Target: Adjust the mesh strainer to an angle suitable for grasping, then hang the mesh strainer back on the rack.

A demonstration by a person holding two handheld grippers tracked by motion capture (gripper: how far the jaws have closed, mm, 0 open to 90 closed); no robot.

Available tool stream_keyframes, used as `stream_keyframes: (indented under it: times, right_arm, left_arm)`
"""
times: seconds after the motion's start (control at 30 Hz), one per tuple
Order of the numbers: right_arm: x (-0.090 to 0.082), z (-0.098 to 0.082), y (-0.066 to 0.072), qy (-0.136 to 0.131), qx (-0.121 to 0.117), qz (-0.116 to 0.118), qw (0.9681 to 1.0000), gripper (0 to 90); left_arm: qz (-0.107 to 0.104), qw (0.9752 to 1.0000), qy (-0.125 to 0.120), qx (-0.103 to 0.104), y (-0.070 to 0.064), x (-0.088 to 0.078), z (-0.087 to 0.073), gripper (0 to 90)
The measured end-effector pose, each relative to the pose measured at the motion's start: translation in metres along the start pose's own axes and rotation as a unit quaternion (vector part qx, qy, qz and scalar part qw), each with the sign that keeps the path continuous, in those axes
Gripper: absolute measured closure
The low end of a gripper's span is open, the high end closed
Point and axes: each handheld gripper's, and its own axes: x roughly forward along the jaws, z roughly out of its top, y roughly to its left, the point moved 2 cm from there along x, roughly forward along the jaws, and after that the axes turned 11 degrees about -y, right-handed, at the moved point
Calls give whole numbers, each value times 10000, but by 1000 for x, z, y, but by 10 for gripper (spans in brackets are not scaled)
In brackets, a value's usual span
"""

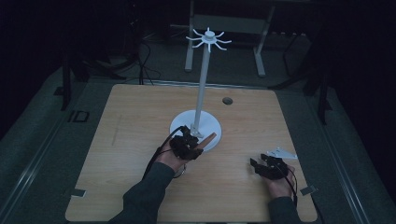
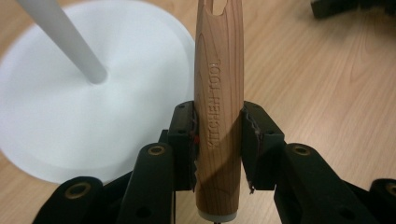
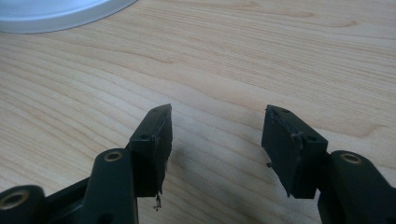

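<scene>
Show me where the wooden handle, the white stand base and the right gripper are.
Wooden handle (image 2: pixel 218 116): left gripper view, on its engraved middle.
Stand base (image 2: pixel 56 126): left gripper view, on the bare white disc.
Right gripper (image 3: pixel 215 140): right gripper view, midway between its open jaws.

The left gripper (image 1: pixel 191 140) is gripping a wooden handle (image 1: pixel 208 139) over the white stand's base (image 1: pixel 180 123); the right gripper (image 1: pixel 261 164) is resting on the tabletop (image 1: pixel 140 121).
</scene>
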Motion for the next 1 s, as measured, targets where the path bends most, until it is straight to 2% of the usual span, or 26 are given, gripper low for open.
stream_keyframes:
  times: [0.07,0.33,0.37,0.63,0.73,0.87,1.0]
  right_arm:
    - [0,0,0,8,-4,-5,10000,425]
    - [0,0,0,16,-1,-19,10000,425]
    - [0,0,0,16,-1,-19,10000,425]
    - [0,0,-1,6,15,-33,10000,425]
    - [1,0,-1,13,11,-39,10000,425]
    - [1,0,-1,25,12,-46,10000,425]
    - [1,0,-1,18,30,-51,10000,425]
  left_arm:
    - [62,9998,-170,-32,-1,-5,3,683]
    - [247,9983,-518,-68,-1,-15,9,682]
    - [318,9975,-628,-113,-2,-17,11,682]
    - [561,9933,-989,-216,-5,-26,19,682]
    - [655,9908,-1147,-291,-6,-29,22,682]
    - [744,9884,-1287,-319,-7,-33,25,682]
    - [771,9870,-1368,-343,-7,-37,27,682]
